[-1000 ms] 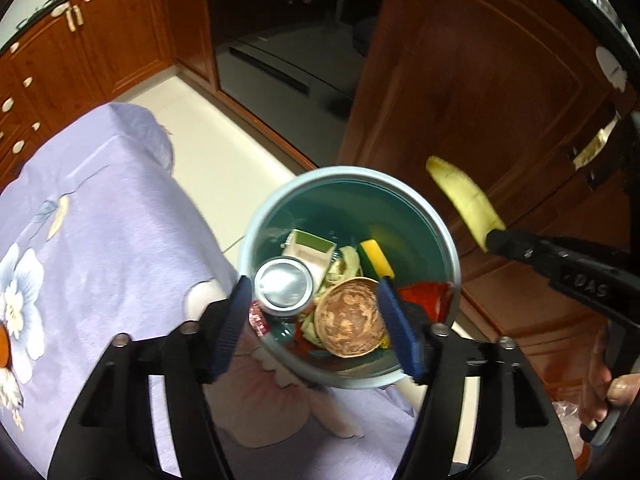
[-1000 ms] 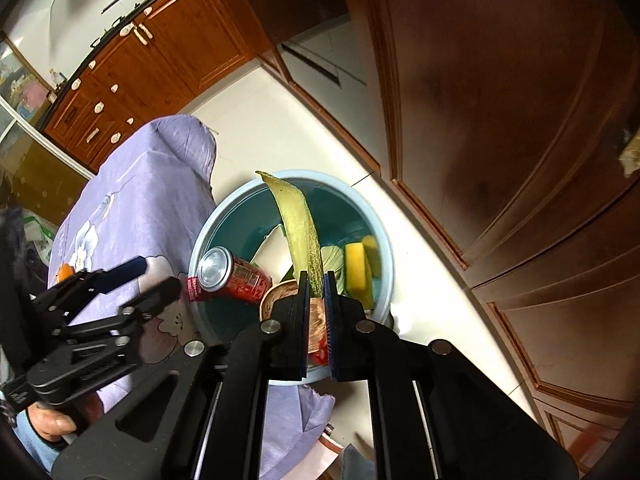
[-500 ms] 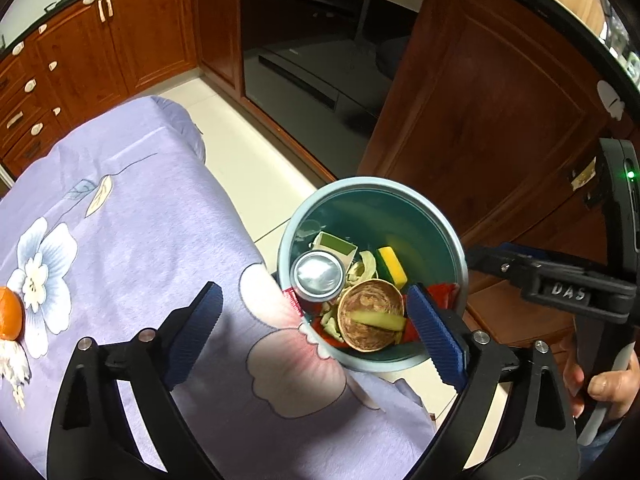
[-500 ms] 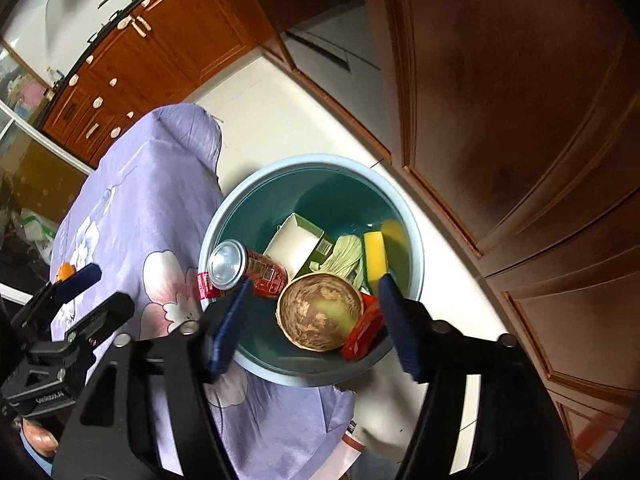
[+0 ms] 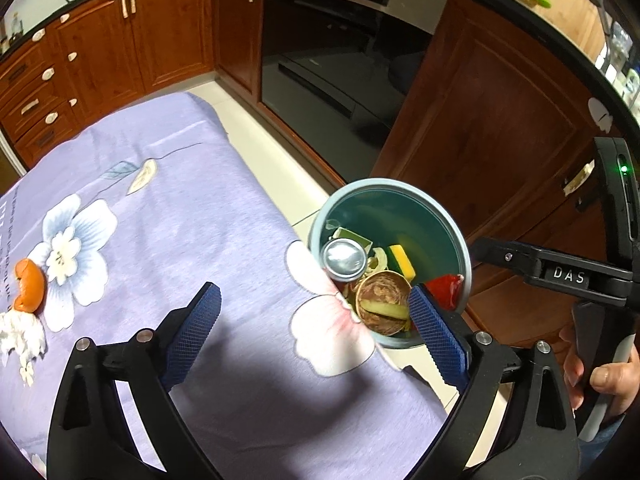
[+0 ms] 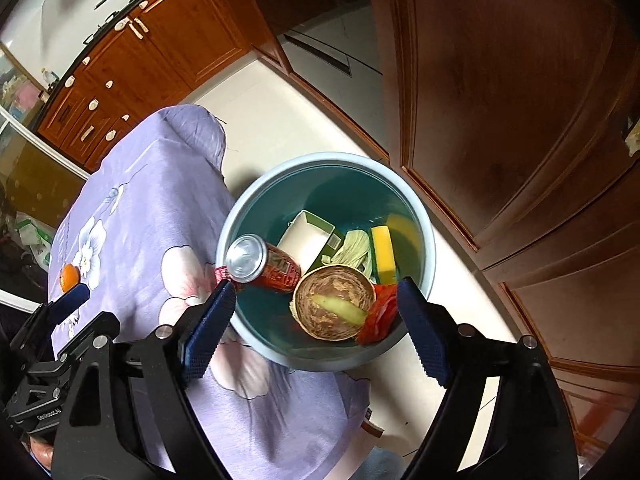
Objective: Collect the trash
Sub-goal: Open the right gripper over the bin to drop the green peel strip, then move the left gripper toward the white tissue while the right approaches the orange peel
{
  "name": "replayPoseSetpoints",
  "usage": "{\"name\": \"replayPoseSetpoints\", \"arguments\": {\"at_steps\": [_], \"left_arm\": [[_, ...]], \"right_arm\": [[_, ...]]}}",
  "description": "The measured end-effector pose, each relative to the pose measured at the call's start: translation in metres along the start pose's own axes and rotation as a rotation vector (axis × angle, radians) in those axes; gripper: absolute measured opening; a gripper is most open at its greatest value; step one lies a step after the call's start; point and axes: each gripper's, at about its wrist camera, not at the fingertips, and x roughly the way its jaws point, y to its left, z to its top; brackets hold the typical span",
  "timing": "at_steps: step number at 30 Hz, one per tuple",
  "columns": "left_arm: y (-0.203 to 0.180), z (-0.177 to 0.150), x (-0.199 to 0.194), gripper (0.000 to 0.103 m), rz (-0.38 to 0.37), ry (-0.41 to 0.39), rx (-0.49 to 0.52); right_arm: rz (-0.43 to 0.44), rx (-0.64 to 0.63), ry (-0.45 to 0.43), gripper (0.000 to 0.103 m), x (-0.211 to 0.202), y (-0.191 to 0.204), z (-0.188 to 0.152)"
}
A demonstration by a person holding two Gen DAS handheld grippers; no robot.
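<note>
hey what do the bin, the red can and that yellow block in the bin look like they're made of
Bin: likely plastic, with a smooth, light blue moulded rim and a glossy teal inside.
Red can: looks like thin metal, with a shiny silver end and a printed red wall.
Yellow block: probably a foam sponge, matte, with a dark green scrub layer visible in the left wrist view.

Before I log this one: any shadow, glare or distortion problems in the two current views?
Left wrist view: a dark shadow falls on the cloth between the jaws, and fisheye bends the cabinets. Right wrist view: the can top glints, the bin contents are sharp, the dark door shows soft reflections, and the corners go black.
</note>
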Motion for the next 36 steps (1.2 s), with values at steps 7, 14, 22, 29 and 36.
{"name": "replayPoseSetpoints", "arguments": {"at_steps": [7, 14, 22, 29, 36], "left_arm": [[0.029, -0.011, -0.023, 0.097, 0.013, -0.028, -0.032], [0.069, -0.028, -0.046, 0.097, 0.031, -0.057, -0.099], [0.129, -0.050, -0.068, 0.098, 0.060, -0.075, -0.199], [0.206, -0.082, -0.091, 0.098, 0.117, -0.090, -0.344], [0.282, -0.111, -0.100, 0.098, 0.168, -0.084, -0.498]], "right_arm": [[0.005, -0.039, -0.005, 0.079, -0.007, 0.030, -0.006], [0.016, -0.117, -0.005, 0.079, -0.010, 0.082, -0.013], [0.030, -0.217, 0.019, 0.079, -0.002, 0.149, -0.020], [0.052, -0.316, 0.052, 0.079, 0.013, 0.211, -0.028], [0.079, -0.381, 0.090, 0.079, 0.035, 0.261, -0.034]]}}
